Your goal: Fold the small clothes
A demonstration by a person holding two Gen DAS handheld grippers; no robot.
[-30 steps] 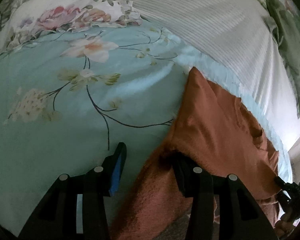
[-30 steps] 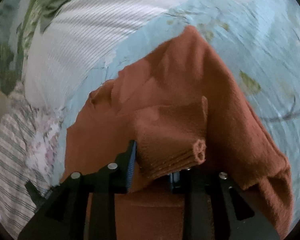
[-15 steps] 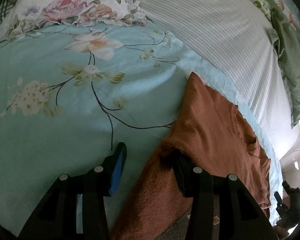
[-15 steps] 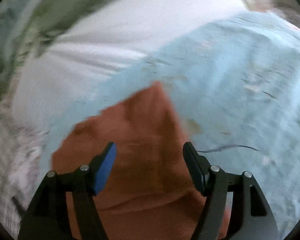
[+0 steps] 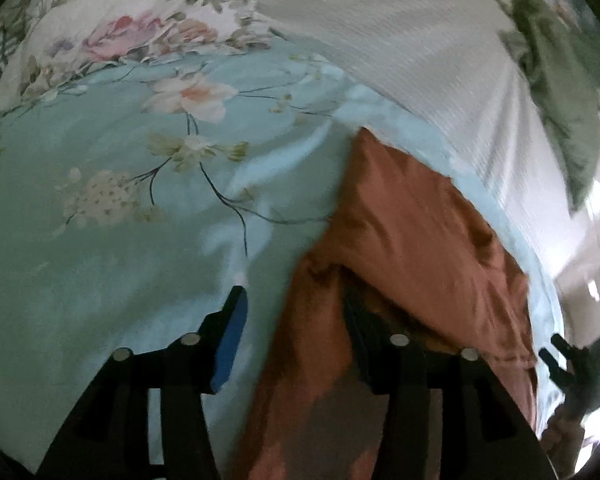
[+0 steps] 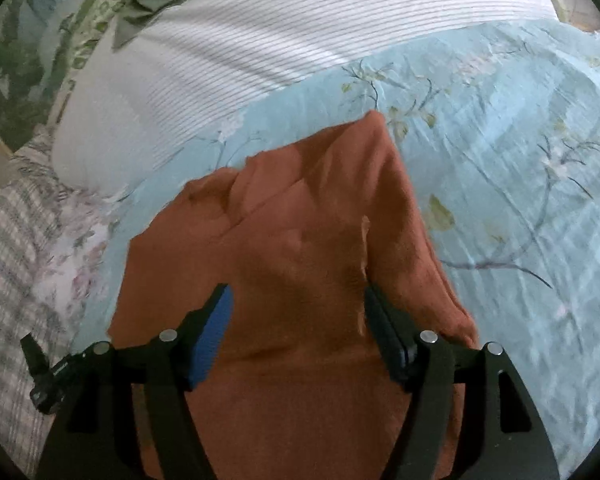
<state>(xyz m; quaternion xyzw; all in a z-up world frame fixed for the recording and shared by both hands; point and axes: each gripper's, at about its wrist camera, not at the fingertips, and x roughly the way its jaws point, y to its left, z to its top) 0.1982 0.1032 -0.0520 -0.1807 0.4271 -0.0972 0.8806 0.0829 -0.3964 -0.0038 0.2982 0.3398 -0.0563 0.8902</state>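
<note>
A rust-orange knitted garment [image 5: 416,232] lies on the light blue floral bedsheet [image 5: 100,248]. In the left wrist view my left gripper [image 5: 296,320] is open; its right finger sits under a lifted edge of the garment and its left finger is over bare sheet. In the right wrist view the garment [image 6: 300,248] lies partly folded, with a sleeve laid across its body. My right gripper [image 6: 300,320] is open and empty, its fingers spread just above the garment.
A white ribbed cover [image 6: 260,40] lies beyond the garment, with green bedding [image 6: 20,80] behind it. A floral pillow [image 5: 120,32] is at the far left. The right gripper shows at the edge of the left wrist view [image 5: 576,364].
My right gripper let go of the folded sleeve and opened, then drew back over the garment. My left gripper stayed open at the garment's edge, which now looks slightly lifted.
</note>
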